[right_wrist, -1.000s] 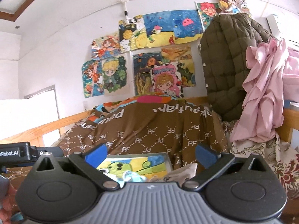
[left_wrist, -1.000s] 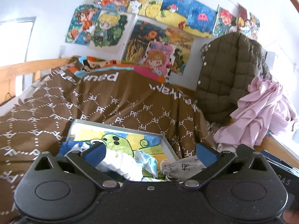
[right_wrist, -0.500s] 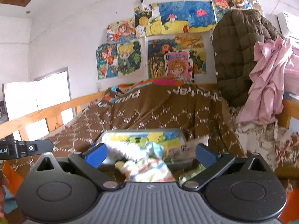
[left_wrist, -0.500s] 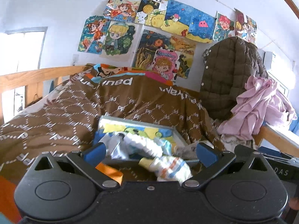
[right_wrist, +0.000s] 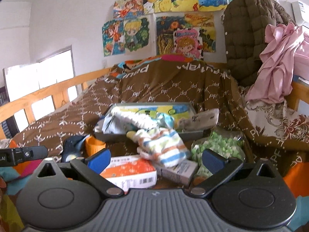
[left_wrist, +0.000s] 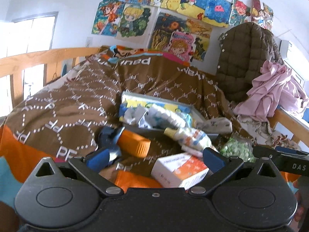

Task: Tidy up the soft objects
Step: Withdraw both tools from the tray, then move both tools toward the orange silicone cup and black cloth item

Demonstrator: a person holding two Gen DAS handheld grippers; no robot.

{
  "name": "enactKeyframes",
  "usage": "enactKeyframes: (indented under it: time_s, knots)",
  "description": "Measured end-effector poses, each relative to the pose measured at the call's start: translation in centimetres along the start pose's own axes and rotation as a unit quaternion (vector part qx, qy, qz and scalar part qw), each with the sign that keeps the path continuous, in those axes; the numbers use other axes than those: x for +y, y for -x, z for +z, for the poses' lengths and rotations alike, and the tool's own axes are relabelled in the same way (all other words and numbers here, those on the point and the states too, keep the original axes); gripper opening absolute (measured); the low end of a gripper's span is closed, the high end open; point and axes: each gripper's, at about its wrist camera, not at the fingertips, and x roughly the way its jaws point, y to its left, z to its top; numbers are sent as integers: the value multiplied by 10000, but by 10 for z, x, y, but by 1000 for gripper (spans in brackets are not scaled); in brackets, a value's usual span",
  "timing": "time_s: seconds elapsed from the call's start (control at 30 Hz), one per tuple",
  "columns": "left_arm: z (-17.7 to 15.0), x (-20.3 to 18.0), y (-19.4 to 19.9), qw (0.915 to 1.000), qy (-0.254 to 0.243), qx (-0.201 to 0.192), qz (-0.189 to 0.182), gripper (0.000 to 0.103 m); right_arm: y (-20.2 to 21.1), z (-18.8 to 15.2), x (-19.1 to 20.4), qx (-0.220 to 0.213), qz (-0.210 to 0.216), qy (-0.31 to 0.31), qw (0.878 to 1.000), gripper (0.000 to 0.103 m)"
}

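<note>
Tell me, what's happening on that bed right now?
Both grippers open, empty. Striped sock draped over tray edge. Orange-white box lies just ahead.

White wall [left_wrist: 67, 3] papered with cartoon drawings [left_wrist: 173, 19]. Wooden bed rail [right_wrist: 48, 94], bright window [left_wrist: 29, 34] left. Brown quilted coat [right_wrist: 245, 31] hangs right.

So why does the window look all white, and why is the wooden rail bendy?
Left wrist view: the window is blown out by daylight, and the fisheye lens bows the wooden rail; the orange container is smeared by motion blur. Right wrist view: the window is just as white, the picture edges curve, but the striped sock looks fairly sharp.
</note>
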Motion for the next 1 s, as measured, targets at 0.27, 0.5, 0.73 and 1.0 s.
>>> enactKeyframes:
  time_s: [0.27,0.5,0.73,1.0]
  knots:
    - [-12,6,-8,9990,77,414,136,102,-13,-7,9,450,57,208,9988,103]
    - [-16,7,-15,9978,49,603,261,102,-21,-11,13,696,212,327,9968,103]
    - [-20,11,-25,9955,92,833,445,102,-29,-13,19,884,338,437,9946,103]
    - [-20,17,-32,9933,223,960,606,102,-36,-14,24,949,430,530,9931,103]
